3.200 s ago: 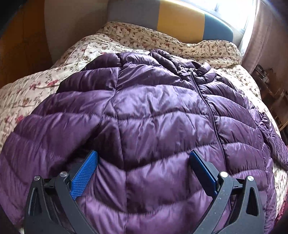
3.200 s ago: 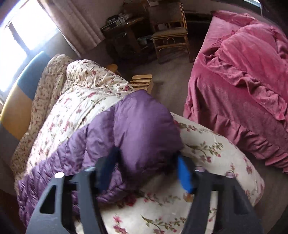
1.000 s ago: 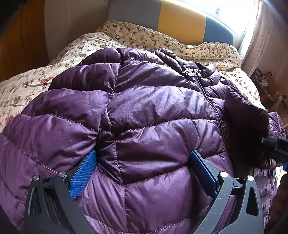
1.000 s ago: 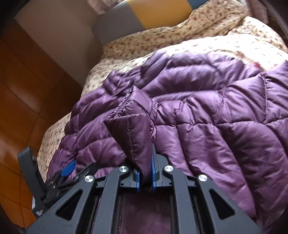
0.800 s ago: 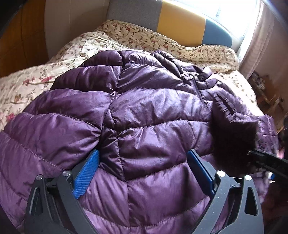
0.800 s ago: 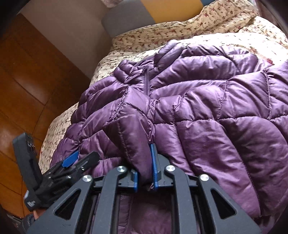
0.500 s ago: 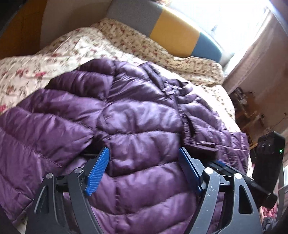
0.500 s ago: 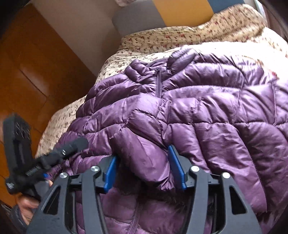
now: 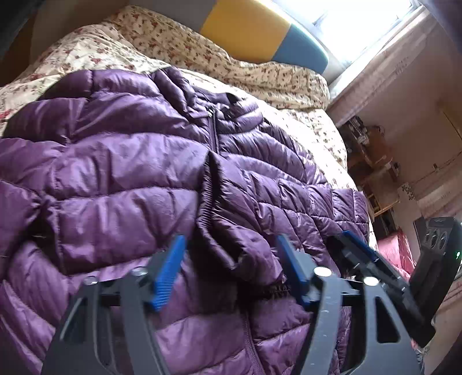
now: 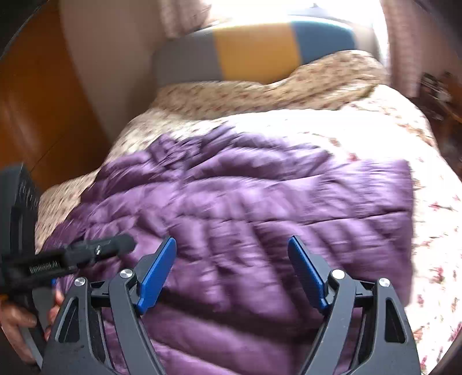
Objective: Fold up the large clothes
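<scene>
Across the floral bedspread [image 9: 291, 86] a purple quilted down jacket [image 9: 115, 161] lies spread front-up, its zipper [image 9: 214, 135] running down from the collar near the pillows. One sleeve [image 9: 231, 207] is folded over the chest, its gathered cuff [image 9: 205, 202] lying just beside the zipper line.

Over the sleeve's lower end is the left gripper [image 9: 231, 265], angled down at the jacket. Its jaws are closing, with a puffy fold of the sleeve between the blue pads, but the pads stand clear of the cloth on both sides and press nothing. Just to its right in the left wrist view sits the right gripper [image 9: 358, 245], low over the jacket's side.

From the right wrist view, which is blurred by motion, the right gripper [image 10: 232, 271] has its jaws opening, spread wide above the jacket's [image 10: 260, 202] quilted surface with nothing pinched between them. At the left edge of that view the left gripper's black body [image 10: 72, 256] shows, with a person's hand [image 10: 17, 323] wrapped around its handle.

Beyond the jacket the bed ends at a headboard [image 10: 254, 49] in grey, yellow and blue panels under a bright window [image 9: 355, 20]. A wooden wall panel [image 10: 37, 115] stands on one side, a cluttered shelf [image 9: 366, 144] on the other.
</scene>
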